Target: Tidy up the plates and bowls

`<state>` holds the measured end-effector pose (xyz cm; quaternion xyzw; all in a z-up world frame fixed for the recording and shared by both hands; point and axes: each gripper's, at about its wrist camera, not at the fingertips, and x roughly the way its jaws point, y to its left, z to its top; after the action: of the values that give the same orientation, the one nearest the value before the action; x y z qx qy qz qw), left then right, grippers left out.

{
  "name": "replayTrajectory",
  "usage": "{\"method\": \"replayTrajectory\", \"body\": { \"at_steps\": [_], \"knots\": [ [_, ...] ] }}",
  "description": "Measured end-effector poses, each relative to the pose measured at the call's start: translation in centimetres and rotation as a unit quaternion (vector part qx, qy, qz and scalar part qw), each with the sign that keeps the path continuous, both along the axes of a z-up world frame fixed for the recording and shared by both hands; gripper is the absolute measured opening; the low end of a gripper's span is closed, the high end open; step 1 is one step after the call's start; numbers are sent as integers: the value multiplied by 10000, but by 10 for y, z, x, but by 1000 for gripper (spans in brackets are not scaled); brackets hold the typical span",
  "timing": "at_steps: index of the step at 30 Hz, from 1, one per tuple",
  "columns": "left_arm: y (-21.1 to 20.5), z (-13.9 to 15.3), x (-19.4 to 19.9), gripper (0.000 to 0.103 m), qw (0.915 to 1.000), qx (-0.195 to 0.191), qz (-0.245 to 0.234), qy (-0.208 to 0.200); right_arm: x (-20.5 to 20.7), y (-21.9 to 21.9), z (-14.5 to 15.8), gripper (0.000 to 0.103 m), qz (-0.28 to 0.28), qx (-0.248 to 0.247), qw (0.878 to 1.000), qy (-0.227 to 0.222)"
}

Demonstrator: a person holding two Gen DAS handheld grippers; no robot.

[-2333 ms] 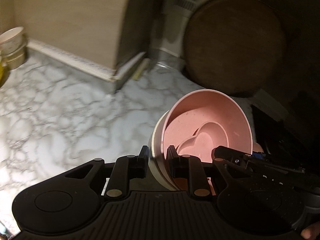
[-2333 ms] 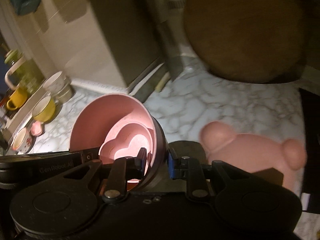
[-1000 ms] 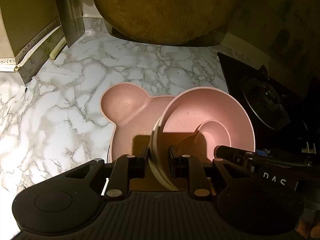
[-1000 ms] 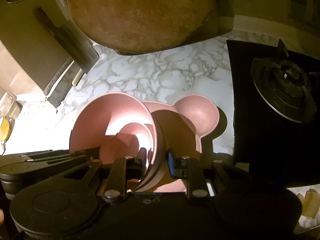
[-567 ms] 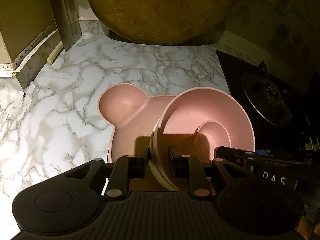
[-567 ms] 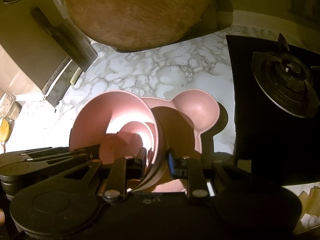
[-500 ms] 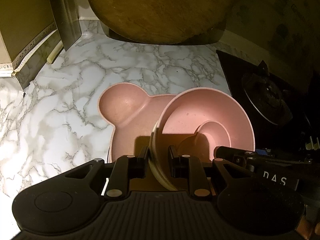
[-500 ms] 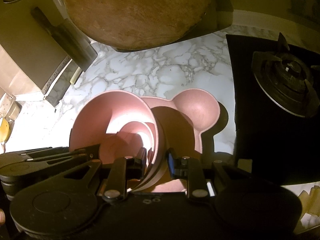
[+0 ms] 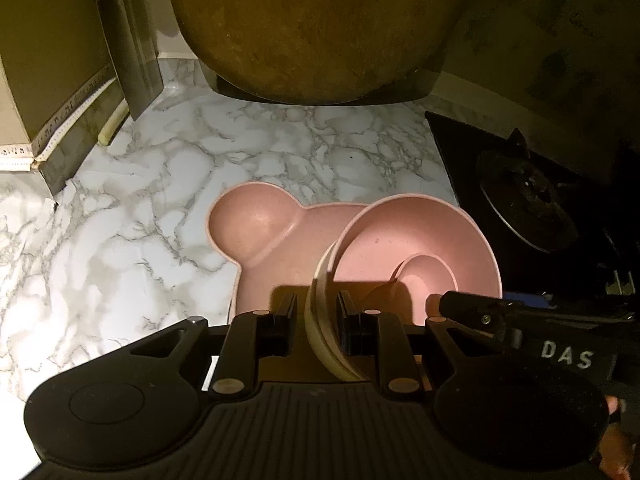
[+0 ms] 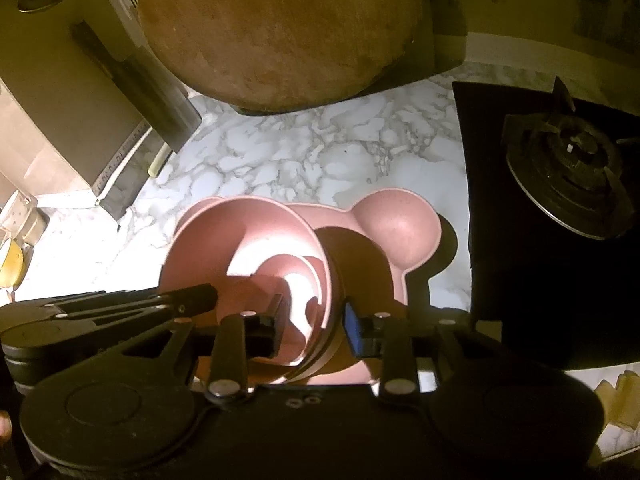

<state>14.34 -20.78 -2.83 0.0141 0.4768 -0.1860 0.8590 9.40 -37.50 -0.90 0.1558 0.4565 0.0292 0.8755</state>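
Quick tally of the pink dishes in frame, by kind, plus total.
Round pink bowl, held over the plate, rim between both grippers' fingers: 1
Smaller pink dish nested inside that bowl, shape partly hidden: 1
Pink bear-shaped plate with round ears, lying on the marble counter: 1
Total: 3

The bear-shaped pink plate (image 9: 256, 232) is largely covered by the stacked pink bowls (image 9: 416, 248); one ear shows in each view. The round wooden board (image 9: 316, 24) is cut off at the top edge. How many bowls are nested cannot be told.
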Motion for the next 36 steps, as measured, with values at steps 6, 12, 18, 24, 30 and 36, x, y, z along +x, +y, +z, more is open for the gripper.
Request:
{"method": "replayTrajectory", "body": {
  "at_steps": [6,12,18,24,30,36],
  "knots": [
    [9,3,-7,29,10000,17,-14,-78,-12,1,12,39,13,-68,9998,-178],
    [23,12,-16,54,9996,-63,-7,-290,-25,2,23,46,36,-153,9989,-449],
    [36,24,-28,58,9984,-5,-69,-568,-42,6,34,64,110,-264,9963,-810],
    [51,38,-43,64,9959,-43,-115,-897,-57,16,45,78,319,-362,9922,-1152],
    [66,50,-59,77,9927,-36,-110,-1200,-74,32,54,84,476,-600,9859,-1489],
    [80,56,-70,85,9921,-157,-138,-1238,-89,39,59,101,478,-668,9810,-1755]
  ]
}}
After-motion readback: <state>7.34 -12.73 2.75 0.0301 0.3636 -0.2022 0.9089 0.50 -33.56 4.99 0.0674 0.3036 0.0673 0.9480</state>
